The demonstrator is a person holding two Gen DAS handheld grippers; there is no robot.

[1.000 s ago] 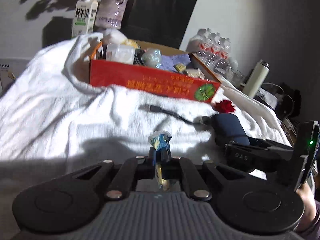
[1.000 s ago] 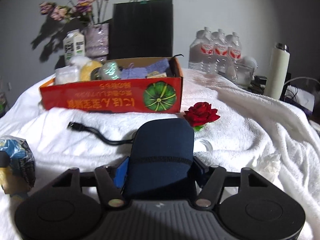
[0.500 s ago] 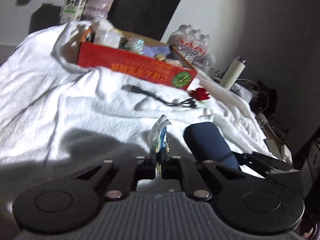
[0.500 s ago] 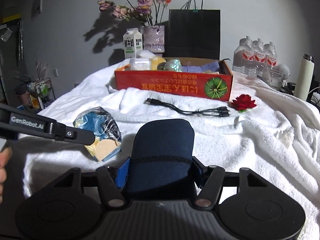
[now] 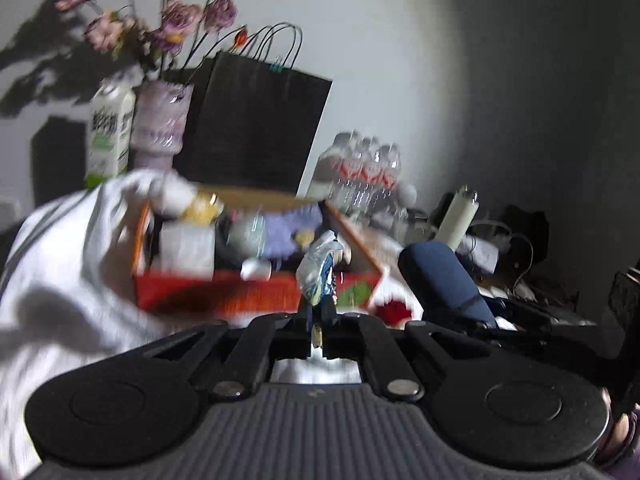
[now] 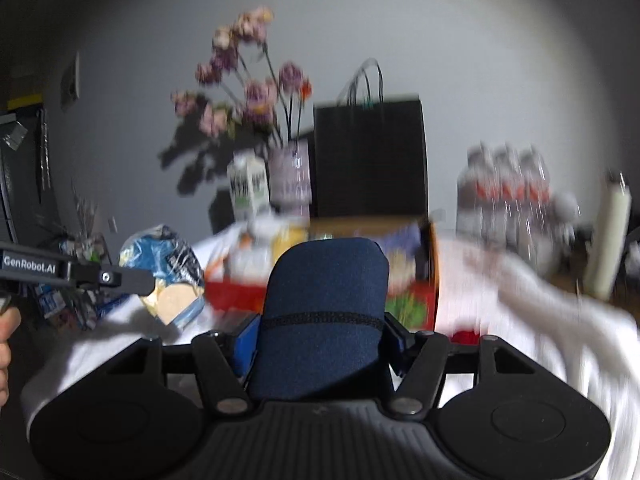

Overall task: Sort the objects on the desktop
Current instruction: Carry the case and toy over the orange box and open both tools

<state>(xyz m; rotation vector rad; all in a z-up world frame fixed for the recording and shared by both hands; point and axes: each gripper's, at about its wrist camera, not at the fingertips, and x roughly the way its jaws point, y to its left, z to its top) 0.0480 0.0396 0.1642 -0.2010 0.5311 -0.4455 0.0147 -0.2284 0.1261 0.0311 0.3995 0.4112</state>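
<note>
Now, w/ left gripper [image 5: 319, 320] pinching snack packet [image 5: 318, 276] & right gripper [image 6: 320, 344] clamping navy pouch [image 6: 324, 312]; carry both level to red box [image 5: 248, 290] ahead, release over gaps.

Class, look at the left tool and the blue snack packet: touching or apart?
Touching. The left wrist view shows the left tool closed on the snack packet, pinching its lower edge.

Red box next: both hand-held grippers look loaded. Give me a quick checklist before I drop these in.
1. Left hand-held gripper shut on the snack packet: ok.
2. Right hand-held gripper shut on the navy pouch: ok.
3. Both items lifted off the white cloth: ok.
4. Red box open on top: ok.
5. Free room inside the box: cannot tell, it looks crowded and blurred.
</note>
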